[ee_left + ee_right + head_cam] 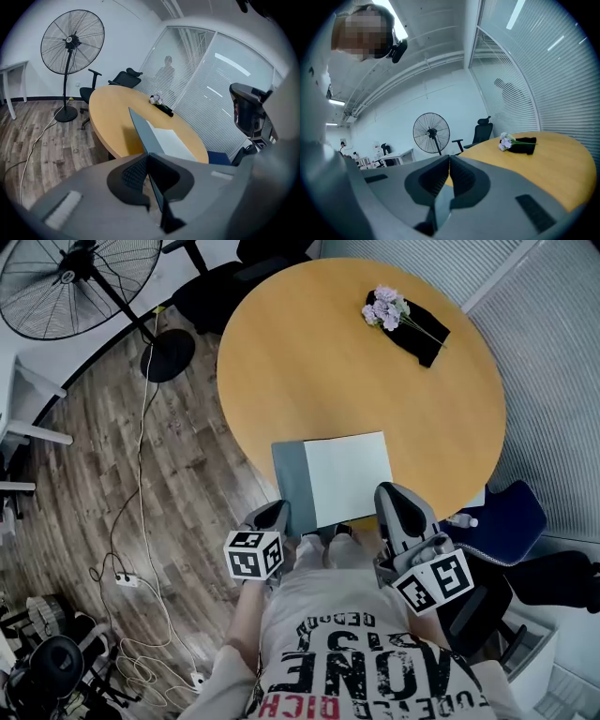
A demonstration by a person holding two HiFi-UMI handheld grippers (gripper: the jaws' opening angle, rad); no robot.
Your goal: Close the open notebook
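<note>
**Inspector:** Where is the notebook?

**Operator:** The notebook (349, 474) lies open on the round worktop (309, 371), at the 6 o'clock edge, nearest the person. The white page (352, 465) faces up on the right half. The grey cover (292, 479) forms the left half.

**Inspector:** What is the state of the left tongs?

**Operator:** The left tongs (148, 158) are pinching the cover at its near left corner. The left gripper view shows the cover's edge running between the jaws. There the cover stands tilted up off the worktop, while the page lies flat.

**Inspector:** And the right tongs?

**Operator:** The right tongs (449, 160) are pressed together. In the head view their tip sits at the notebook's near right corner, at 5 o'clock from the page. A thin grey strip shows below the jaws in the right gripper view. What it is cannot be told, nor whether these tongs grip the notebook.

**Inspector:** What else is present?

**Operator:** The flowers (384, 307) rest on a black cloth (424, 336) at 1 o'clock on the worktop, well apart from the notebook. A fan (80, 273) stands on the floor (84, 474) at 10 o'clock. A black chair (211, 296) sits just beside the worktop's 11 o'clock edge.
</note>
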